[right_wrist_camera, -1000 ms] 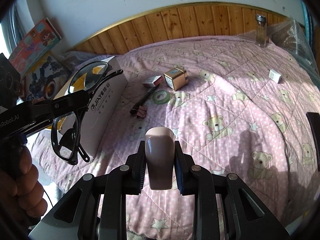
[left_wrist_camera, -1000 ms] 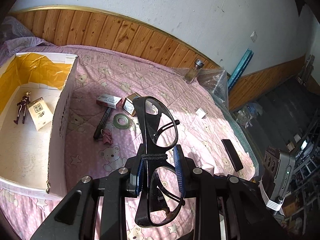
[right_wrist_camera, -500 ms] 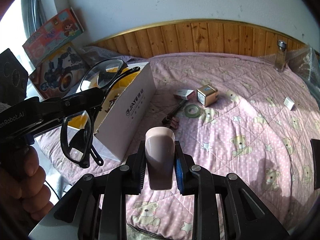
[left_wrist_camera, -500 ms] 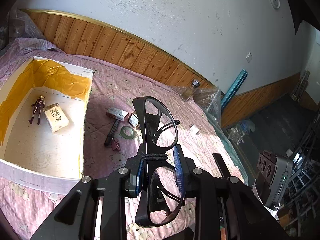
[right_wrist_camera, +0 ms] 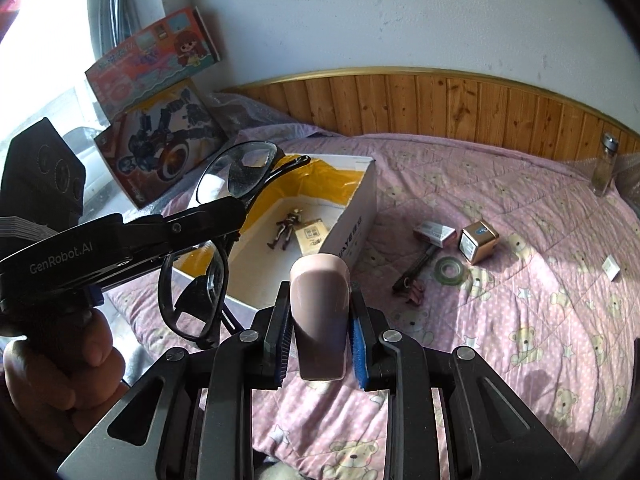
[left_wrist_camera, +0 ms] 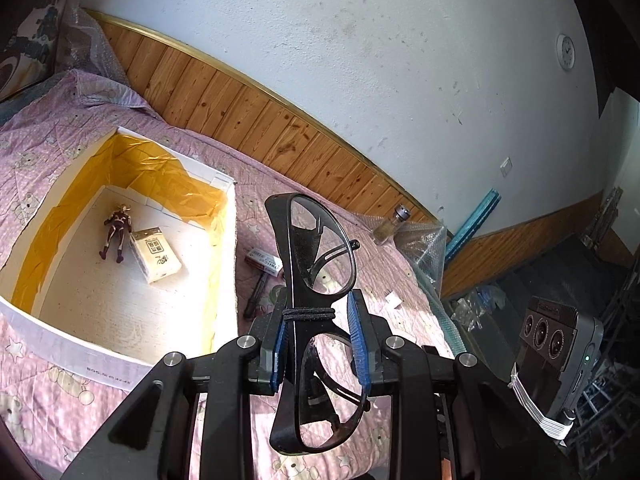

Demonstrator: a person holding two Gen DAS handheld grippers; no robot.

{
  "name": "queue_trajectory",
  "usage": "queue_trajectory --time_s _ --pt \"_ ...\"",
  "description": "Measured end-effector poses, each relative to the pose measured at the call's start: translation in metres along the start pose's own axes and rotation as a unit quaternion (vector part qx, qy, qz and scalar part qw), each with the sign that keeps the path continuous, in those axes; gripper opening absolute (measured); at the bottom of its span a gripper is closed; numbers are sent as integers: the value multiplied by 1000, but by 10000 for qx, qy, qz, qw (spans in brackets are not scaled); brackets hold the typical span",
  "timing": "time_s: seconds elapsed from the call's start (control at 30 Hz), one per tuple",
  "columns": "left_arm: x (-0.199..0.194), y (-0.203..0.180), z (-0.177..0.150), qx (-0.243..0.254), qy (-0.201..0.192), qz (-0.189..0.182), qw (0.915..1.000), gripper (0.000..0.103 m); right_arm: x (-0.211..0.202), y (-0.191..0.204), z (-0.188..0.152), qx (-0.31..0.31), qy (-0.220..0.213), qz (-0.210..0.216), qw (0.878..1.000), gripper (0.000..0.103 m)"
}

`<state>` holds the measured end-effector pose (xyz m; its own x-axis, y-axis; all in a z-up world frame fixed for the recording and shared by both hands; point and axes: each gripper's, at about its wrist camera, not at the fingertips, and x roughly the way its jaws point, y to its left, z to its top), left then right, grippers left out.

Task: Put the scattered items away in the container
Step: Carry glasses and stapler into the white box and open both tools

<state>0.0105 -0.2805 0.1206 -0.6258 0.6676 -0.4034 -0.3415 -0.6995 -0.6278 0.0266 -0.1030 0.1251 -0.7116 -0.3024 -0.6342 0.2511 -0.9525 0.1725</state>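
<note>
The left tongs (left_wrist_camera: 318, 344) are clenched on a pair of black-framed glasses (left_wrist_camera: 316, 276), gripped at the bridge so that one lens stands above the blue pads and the other hangs below. In the right wrist view they reach in from the left, held level above the near corner of the white box (right_wrist_camera: 352, 220), with the person's hand (right_wrist_camera: 60, 364) wrapped round the grip beneath. The right tongs (right_wrist_camera: 318, 332) clasp a beige, rounded case (right_wrist_camera: 318, 312) upright between their pads, above the pink bed quilt (right_wrist_camera: 540, 320) just beside the box. Inside the box lie a toy figure (left_wrist_camera: 116, 232) and a small packet (left_wrist_camera: 156, 254). On the quilt remain a tape roll (right_wrist_camera: 450, 270), a gold cube box (right_wrist_camera: 478, 242) and a dark pen (right_wrist_camera: 414, 268).
</note>
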Motion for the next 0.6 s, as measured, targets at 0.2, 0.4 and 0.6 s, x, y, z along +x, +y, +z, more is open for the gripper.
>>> queue_trajectory --time_s 0.2,0.4,0.6 --pt "-16 23 16 -222 -198 114 9995 28 9 22 19 -175 -63 159 9997 26" --pt "-29 41 34 -319 -394 288 9983 28 21 42 37 -395 -100 319 9987 26" --pt "-35 56 51 -333 -519 492 9969 28 39 52 48 -457 -42 469 9978 26"
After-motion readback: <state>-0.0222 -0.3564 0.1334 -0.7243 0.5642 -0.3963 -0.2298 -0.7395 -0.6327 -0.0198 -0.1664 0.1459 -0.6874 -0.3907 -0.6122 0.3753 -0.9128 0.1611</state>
